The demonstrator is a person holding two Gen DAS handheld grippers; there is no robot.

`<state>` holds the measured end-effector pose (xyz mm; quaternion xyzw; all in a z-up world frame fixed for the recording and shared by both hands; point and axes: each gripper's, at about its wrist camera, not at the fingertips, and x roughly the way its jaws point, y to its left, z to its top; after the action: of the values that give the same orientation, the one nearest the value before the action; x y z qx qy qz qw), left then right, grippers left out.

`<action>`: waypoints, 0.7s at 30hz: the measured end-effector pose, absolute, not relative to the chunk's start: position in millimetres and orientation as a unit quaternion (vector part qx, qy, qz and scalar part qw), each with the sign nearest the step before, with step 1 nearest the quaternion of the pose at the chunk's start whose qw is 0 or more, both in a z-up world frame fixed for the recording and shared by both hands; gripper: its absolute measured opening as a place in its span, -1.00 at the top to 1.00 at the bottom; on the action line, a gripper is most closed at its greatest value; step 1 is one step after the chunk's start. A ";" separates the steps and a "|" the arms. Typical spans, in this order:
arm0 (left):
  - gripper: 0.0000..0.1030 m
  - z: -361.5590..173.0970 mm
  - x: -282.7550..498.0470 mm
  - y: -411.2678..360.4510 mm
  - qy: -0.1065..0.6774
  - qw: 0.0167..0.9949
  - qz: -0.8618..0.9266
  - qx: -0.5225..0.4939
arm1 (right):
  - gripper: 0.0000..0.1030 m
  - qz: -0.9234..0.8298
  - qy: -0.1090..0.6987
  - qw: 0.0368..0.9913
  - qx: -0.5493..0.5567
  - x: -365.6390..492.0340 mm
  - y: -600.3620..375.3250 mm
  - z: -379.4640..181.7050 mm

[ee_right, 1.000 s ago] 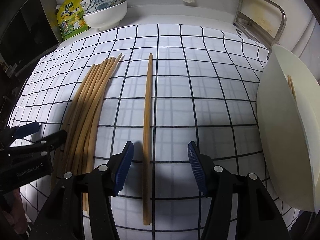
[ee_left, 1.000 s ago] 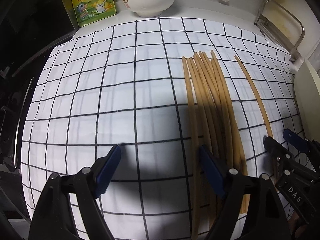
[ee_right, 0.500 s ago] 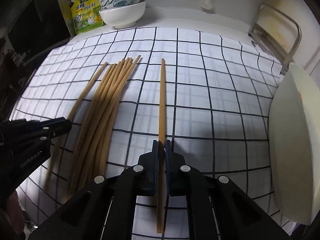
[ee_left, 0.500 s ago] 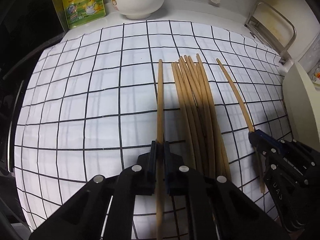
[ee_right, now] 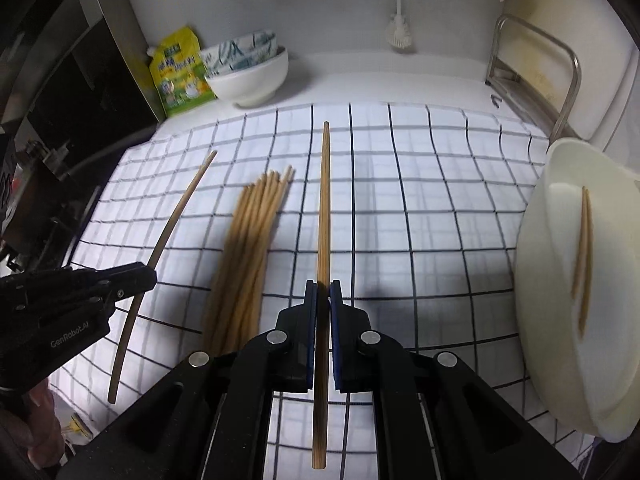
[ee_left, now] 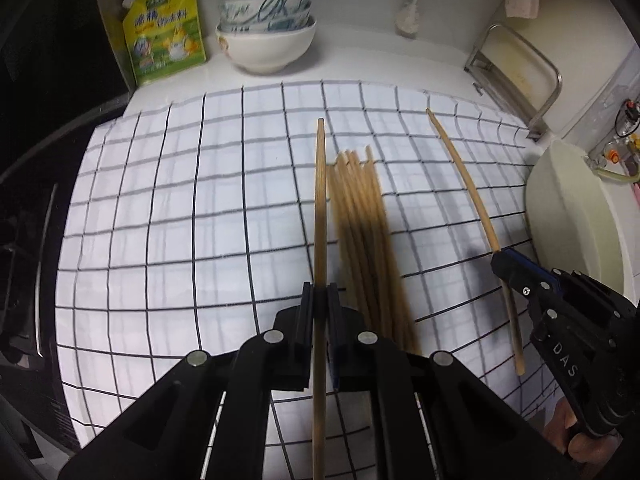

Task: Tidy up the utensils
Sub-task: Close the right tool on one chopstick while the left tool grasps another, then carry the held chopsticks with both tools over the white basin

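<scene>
My left gripper (ee_left: 319,294) is shut on one wooden chopstick (ee_left: 319,208) and holds it above the checked cloth (ee_left: 180,220). My right gripper (ee_right: 323,292) is shut on another chopstick (ee_right: 324,200), also lifted. A bundle of several chopsticks (ee_left: 360,240) lies on the cloth between them; it also shows in the right wrist view (ee_right: 248,248). The right gripper (ee_left: 505,260) with its chopstick (ee_left: 464,176) shows in the left wrist view; the left gripper (ee_right: 150,276) with its chopstick (ee_right: 176,216) shows in the right wrist view. A cream oval container (ee_right: 560,280) at the right holds two chopsticks (ee_right: 583,256).
Stacked bowls (ee_left: 266,40) and a yellow-green pouch (ee_left: 164,52) stand at the back left of the counter. A metal rack (ee_left: 520,68) stands at the back right. A dark stove edge (ee_left: 36,240) runs along the left.
Both grippers closed, each on a chopstick, then lifted them and pulled back. The view is now higher over the cloth, with the bundle left lying in place.
</scene>
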<state>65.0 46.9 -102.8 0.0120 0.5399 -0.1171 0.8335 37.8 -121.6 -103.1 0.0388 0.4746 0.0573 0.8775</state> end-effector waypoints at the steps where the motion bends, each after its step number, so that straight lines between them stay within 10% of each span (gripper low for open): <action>1: 0.86 -94.4 64.7 42.9 0.534 0.837 -0.120 0.014 | 0.88 0.058 0.470 0.880 0.039 35.5 -124.4 -96.2; 21: 0.86 -15.1 60.8 -166.6 0.467 0.833 -0.290 0.063 | 0.88 -0.088 0.407 0.903 0.103 -21.6 -328.0 -29.4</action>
<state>60.8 -166.6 -15.1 0.0630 0.4667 -0.2898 0.8332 -21.6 -328.0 -29.4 0.1031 0.4071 -0.0881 0.9033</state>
